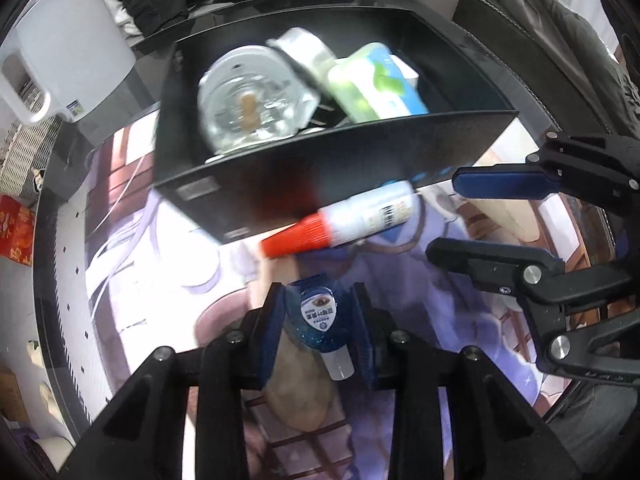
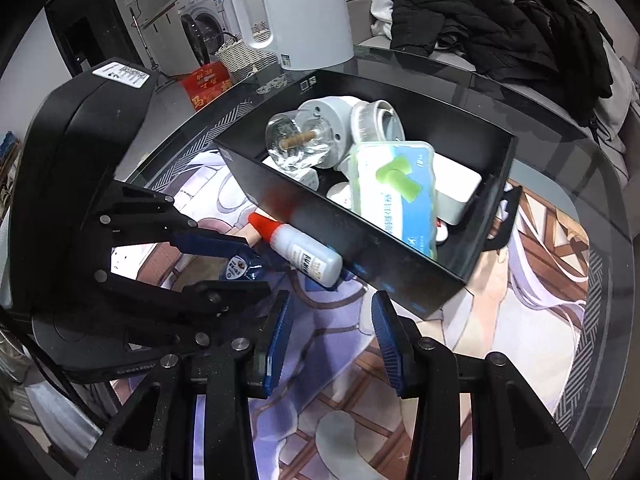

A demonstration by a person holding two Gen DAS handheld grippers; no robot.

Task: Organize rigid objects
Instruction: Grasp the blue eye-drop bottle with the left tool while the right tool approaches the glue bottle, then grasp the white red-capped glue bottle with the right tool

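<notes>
While the blue vial (image 1: 318, 318) is clamped between the pads of the left gripper (image 1: 318, 322), the hold is judged narrow: only the vial's broad body is caught, and its white cap end hangs free below the pads. A slip or a twist in the pads could follow if the vial is swung quickly toward the box (image 1: 320, 168). Ahead of the left gripper a glue bottle (image 1: 340, 220) with a red cap lies against the box's near wall; a low pass could knock it and send it rolling across the mat (image 1: 420, 300). The box ahead is already crowded with a glass jar (image 1: 248, 108) and a green case (image 1: 372, 84), so a dropped vial could bounce off them.

The left gripper is pointed steeply down, over the mat. The right gripper (image 2: 332, 344) is also tilted down, its jaws partly apart with nothing between them, close beside the left.
</notes>
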